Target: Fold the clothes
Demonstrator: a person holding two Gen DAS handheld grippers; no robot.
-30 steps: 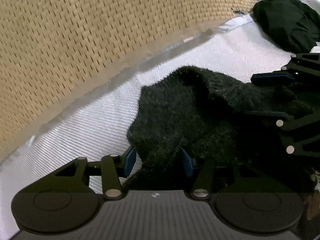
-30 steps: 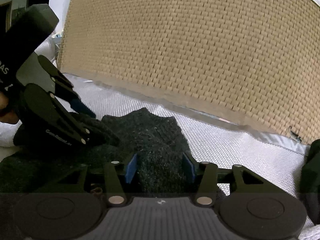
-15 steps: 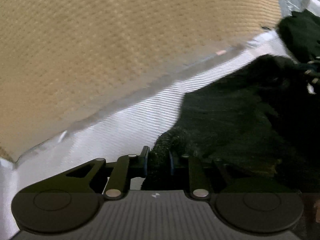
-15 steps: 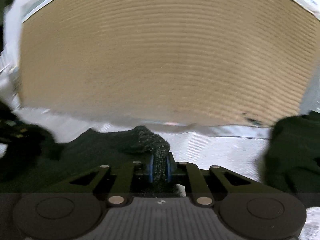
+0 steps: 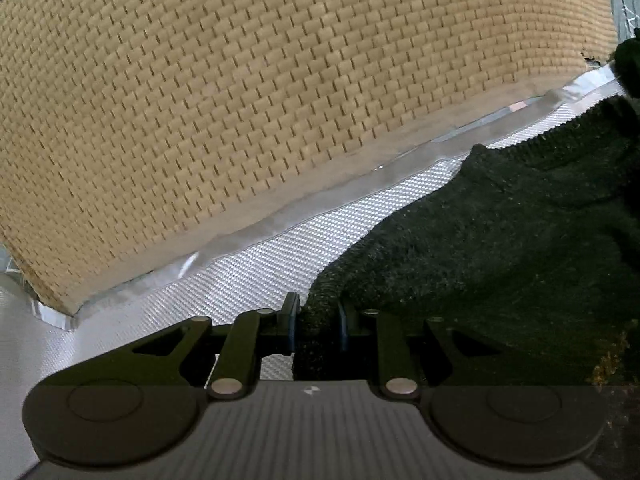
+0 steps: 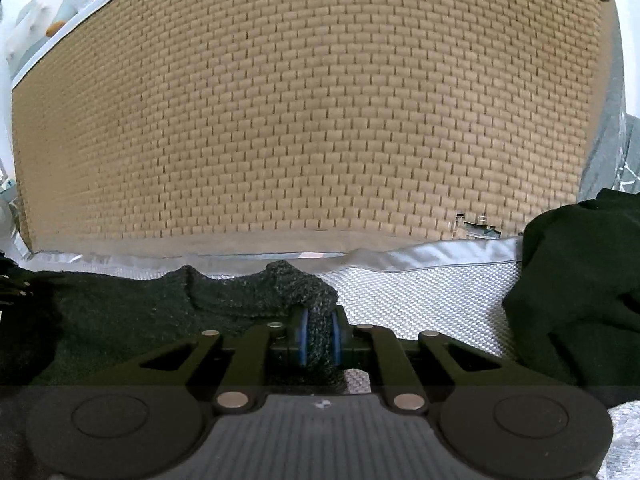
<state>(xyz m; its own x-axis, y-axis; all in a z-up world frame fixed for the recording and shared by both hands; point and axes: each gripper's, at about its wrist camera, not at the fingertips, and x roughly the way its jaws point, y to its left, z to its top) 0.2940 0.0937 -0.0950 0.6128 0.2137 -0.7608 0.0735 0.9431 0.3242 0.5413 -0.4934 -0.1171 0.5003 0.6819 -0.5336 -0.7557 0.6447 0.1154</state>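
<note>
Left gripper (image 5: pixel 316 320): fingers clamping the dark knit garment (image 5: pixel 500 248)'s edge
Right gripper (image 6: pixel 320 334): pinching another bunched edge (thick knit)
Risk: fabric slipping out under uneven pulling

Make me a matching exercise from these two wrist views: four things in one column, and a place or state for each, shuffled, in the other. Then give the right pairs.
Things
1. left tool
2. dark fuzzy knitted garment
3. tan woven upright panel
4. heap of smooth black cloth

Places or states
A. piled at the right, off the knit
B. standing behind the white woven surface
C. shut on a bunched knit edge
D. spread on the white surface, pinched at two spots

Pairs: 1-C, 2-D, 3-B, 4-A. The right tool is the second pinch.
</note>
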